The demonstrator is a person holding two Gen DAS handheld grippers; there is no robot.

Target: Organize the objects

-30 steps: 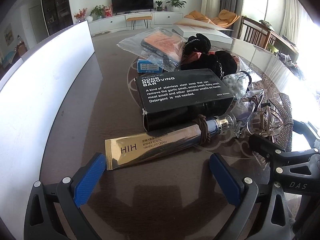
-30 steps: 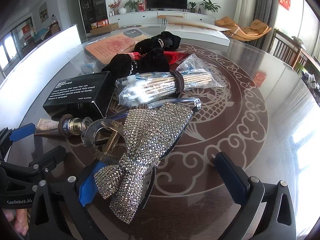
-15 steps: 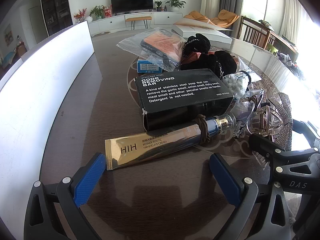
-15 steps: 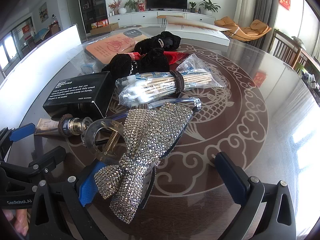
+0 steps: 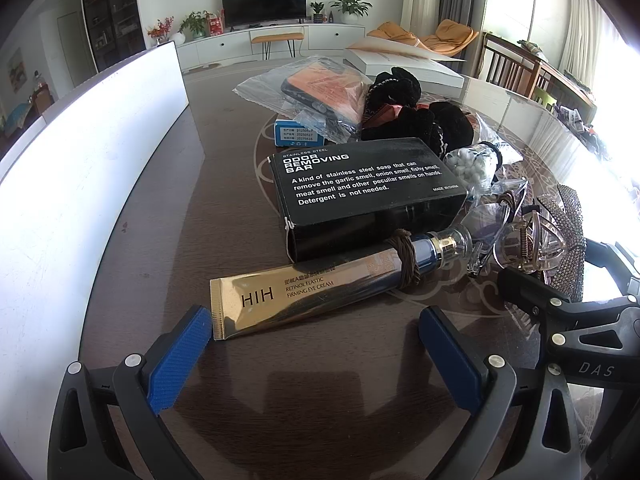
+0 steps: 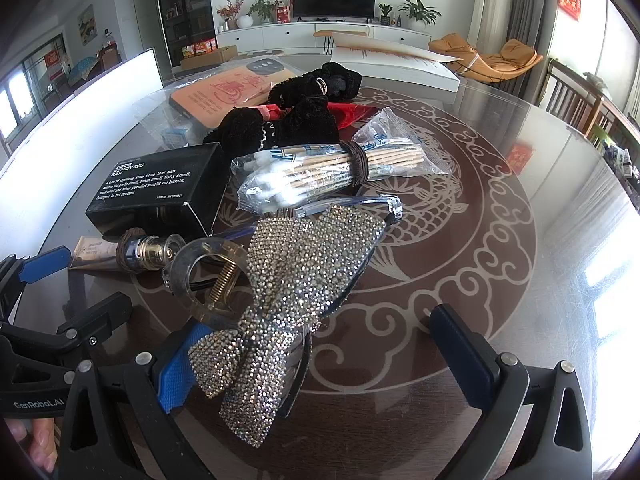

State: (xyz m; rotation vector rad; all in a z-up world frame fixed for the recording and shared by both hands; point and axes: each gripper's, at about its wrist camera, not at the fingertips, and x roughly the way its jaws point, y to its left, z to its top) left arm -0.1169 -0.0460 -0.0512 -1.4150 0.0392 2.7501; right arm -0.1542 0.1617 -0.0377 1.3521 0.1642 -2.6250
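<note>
Left wrist view: nothing moving since earlier; left gripper (image 5: 316, 344) gaping empty, tube (image 5: 320, 294) at 12; right gripper (image 6: 320, 356) gaping empty, bow clip (image 6: 288, 304) at 11; sorting not starting.

A round glass-topped table (image 6: 500, 280) with a pale dragon-and-cloud pattern carries a cluster of things around a black box (image 5: 360, 188). Just in front of the box lies a gold tube (image 5: 312, 294), touching it. Right of the box sit a swab bag (image 6: 332, 176) and a rhinestone bow clip (image 6: 292, 288). Behind the box lie black scrunchies (image 5: 416, 120), a bagged orange case (image 5: 324, 88), a small blue box (image 5: 296, 136) and, farthest, a white book (image 6: 396, 66)
</note>
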